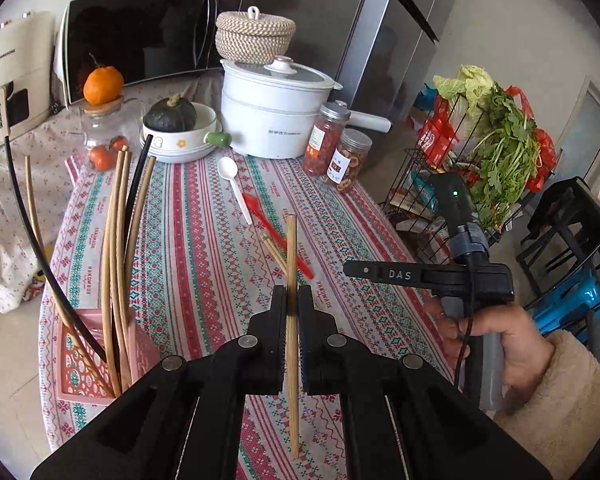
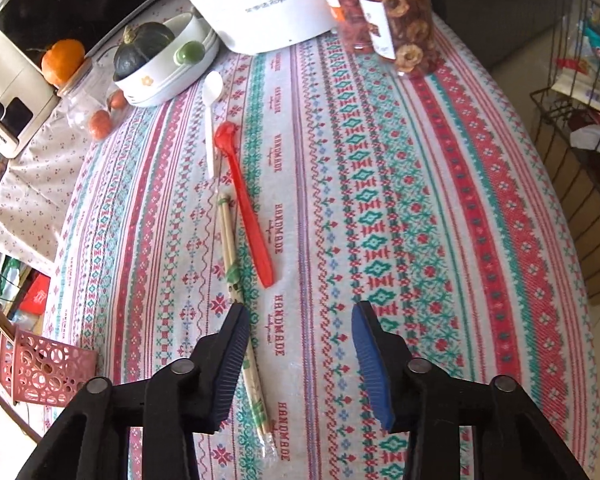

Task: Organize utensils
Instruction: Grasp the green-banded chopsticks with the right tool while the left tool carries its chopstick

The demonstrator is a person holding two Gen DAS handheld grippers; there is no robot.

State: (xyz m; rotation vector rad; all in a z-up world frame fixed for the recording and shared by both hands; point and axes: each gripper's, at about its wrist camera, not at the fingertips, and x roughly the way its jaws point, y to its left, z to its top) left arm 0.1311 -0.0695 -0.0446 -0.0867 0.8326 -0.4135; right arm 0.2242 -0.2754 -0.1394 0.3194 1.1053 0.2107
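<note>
A home kitchen or dining corner. A table under a patterned cloth (image 1: 204,240) carries a white electric cooking pot (image 1: 274,114), jars of dried fruit (image 1: 350,160) and a squash in a bowl (image 1: 172,114). A microwave (image 1: 140,36) stands at the far left, a steel fridge (image 1: 396,40) far right, and a wire rack of greens (image 1: 496,136) to the right.

your left gripper (image 1: 292,300) is clamping a wooden chopstick (image 1: 291,320) above the tablecloth (image 1: 204,248), near the pink basket (image 1: 88,364) holding more chopsticks (image 1: 116,248).

Steel fridge (image 1: 384,40) behind patterned tablecloth (image 1: 228,264), tiled floor.
</note>
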